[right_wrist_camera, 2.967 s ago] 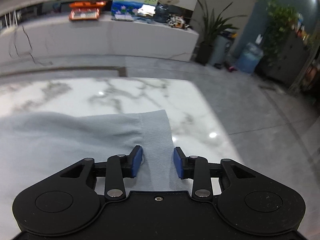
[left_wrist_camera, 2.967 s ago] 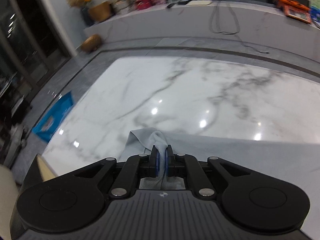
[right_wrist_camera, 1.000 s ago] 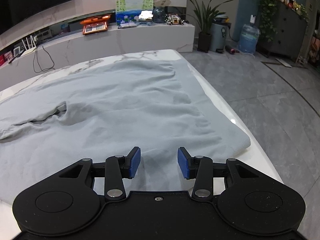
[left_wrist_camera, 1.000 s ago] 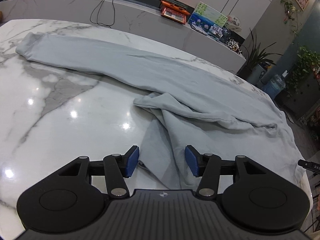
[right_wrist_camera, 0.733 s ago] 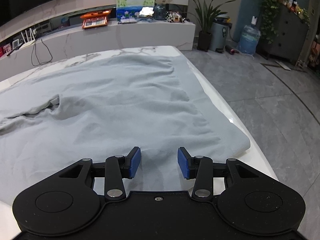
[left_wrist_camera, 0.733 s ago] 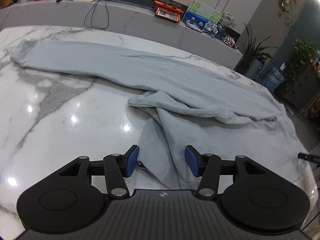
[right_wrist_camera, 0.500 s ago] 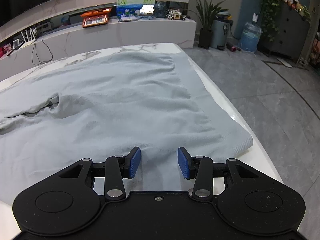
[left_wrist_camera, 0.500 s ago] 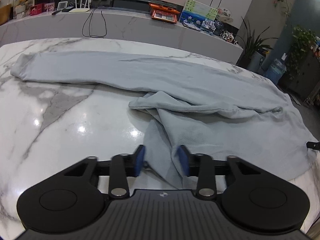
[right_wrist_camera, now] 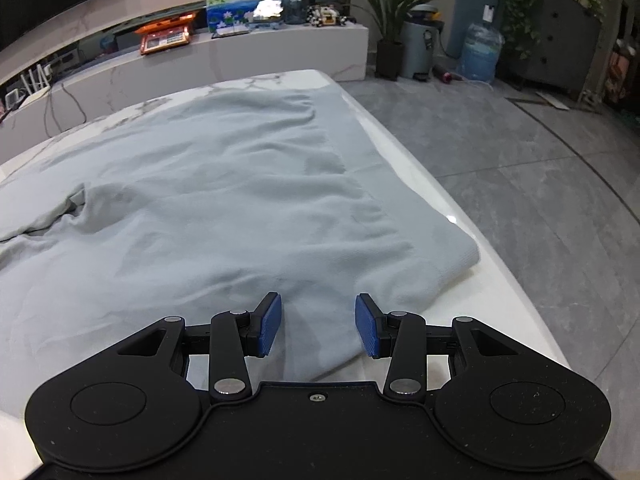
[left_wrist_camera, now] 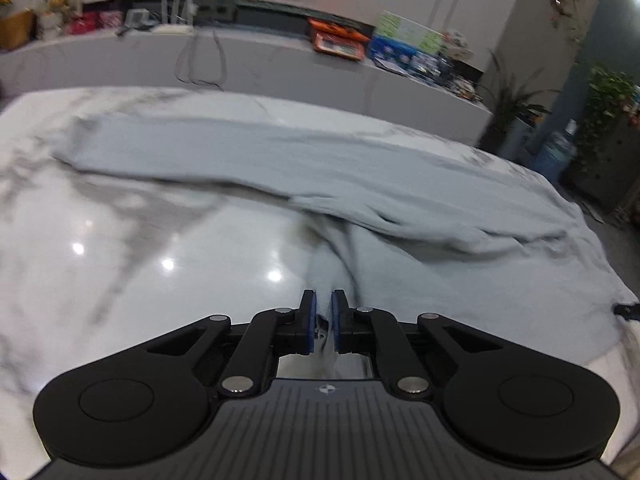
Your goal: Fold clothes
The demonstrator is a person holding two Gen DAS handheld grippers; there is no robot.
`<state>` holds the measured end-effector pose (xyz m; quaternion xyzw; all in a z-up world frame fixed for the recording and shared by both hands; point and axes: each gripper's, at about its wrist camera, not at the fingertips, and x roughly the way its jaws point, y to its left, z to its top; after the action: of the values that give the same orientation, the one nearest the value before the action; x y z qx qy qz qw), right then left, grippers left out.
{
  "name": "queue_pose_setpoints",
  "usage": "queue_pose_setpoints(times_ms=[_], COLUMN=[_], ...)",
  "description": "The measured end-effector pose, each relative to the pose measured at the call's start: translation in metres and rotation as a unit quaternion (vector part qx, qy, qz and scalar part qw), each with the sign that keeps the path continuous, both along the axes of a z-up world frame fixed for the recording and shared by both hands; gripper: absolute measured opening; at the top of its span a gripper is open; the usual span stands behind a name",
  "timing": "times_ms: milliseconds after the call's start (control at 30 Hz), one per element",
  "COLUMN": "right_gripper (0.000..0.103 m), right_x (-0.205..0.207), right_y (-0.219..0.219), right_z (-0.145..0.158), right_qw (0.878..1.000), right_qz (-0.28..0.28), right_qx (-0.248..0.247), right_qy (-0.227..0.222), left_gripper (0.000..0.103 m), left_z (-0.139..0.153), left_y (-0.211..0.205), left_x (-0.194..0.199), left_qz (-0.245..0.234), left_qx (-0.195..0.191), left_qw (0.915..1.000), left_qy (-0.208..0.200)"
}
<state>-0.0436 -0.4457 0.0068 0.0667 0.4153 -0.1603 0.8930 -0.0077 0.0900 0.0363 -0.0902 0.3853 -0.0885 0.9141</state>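
Observation:
A light grey long-sleeved garment (left_wrist_camera: 360, 184) lies spread on the white marble table (left_wrist_camera: 120, 260). One sleeve stretches away to the far left. My left gripper (left_wrist_camera: 323, 312) has its jaws closing on a bunched fold of the nearer sleeve, and the blue pads press on the cloth. The view is blurred by motion. In the right wrist view the garment's body (right_wrist_camera: 224, 208) covers the table's right end (right_wrist_camera: 492, 292). My right gripper (right_wrist_camera: 318, 324) stands open low over the garment's near edge; cloth lies between its fingers, which do not pinch it.
The table's right edge (right_wrist_camera: 420, 176) drops to grey floor tiles. A long marble counter (left_wrist_camera: 280, 64) with cables and an orange box (right_wrist_camera: 166, 40) runs behind. Plants, a bin and a water bottle (right_wrist_camera: 480, 56) stand at the far right.
The left gripper's jaws have gone from wide apart to shut on the near sleeve fold, and it has lifted and shifted, pulling the cloth. The right gripper has stayed open and still.

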Motion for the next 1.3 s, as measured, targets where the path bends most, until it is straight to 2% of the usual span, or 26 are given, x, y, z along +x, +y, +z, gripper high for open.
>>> queue_pose_setpoints(times_ms=[33,200,333,433,567,667,767,867,1033,1100,1200,1267,1300], right_gripper=[0.039,0.039,0.039,0.039,0.039,0.039,0.039,0.039,0.039,0.039,0.039,0.039,0.039], right_x=[0.0,0.0,0.001,0.001,0.002,0.003,0.004,0.004,0.0,-0.004,-0.005,-0.008,-0.011], right_y=[-0.001,-0.006,-0.006,-0.007,-0.009,-0.011,-0.016,-0.026,-0.039,-0.043,-0.044,-0.046,-0.048], right_z=[0.0,0.0,0.0,0.0,0.0,0.0,0.0,0.0,-0.001,0.0,0.0,0.004,0.007], right_qw=[1.0,1.0,1.0,1.0,1.0,1.0,0.999,1.0,1.0,0.999,1.0,0.999,0.999], right_qz=[-0.002,-0.014,-0.014,-0.015,-0.014,-0.013,-0.015,-0.016,-0.025,-0.029,-0.026,-0.036,-0.042], right_qx=[-0.001,0.001,-0.003,-0.006,-0.012,-0.023,-0.034,-0.021,-0.011,-0.006,-0.009,-0.004,0.001], right_qy=[0.001,0.002,0.004,0.005,0.005,0.007,0.01,0.009,0.012,0.013,0.012,0.0,-0.009], left_gripper=[0.007,0.007,0.007,0.007,0.007,0.007,0.007,0.007,0.007,0.011,0.015,0.028,0.031], left_z=[0.005,0.025,0.038,0.049,0.05,0.042,0.034,0.02,0.003,0.0,0.002,0.007,0.01], left_y=[0.007,0.041,0.066,0.084,0.097,0.103,0.11,0.108,0.1,0.097,0.095,0.093,0.091], left_x=[0.0,0.006,0.018,0.035,0.049,0.064,0.072,0.08,0.084,0.083,0.08,0.074,0.071], left_qz=[0.008,0.048,0.074,0.097,0.108,0.119,0.126,0.127,0.116,0.111,0.111,0.108,0.105], left_qx=[0.019,0.065,0.106,0.165,0.204,0.243,0.247,0.263,0.282,0.295,0.294,0.284,0.28], left_qw=[0.9998,0.9967,0.991,0.9796,0.9698,0.9571,0.9535,0.9464,0.9394,0.9358,0.9373,0.9439,0.9469], left_qy=[-0.003,0.008,0.035,0.06,0.081,0.103,0.119,0.139,0.156,0.158,0.15,0.129,0.119])
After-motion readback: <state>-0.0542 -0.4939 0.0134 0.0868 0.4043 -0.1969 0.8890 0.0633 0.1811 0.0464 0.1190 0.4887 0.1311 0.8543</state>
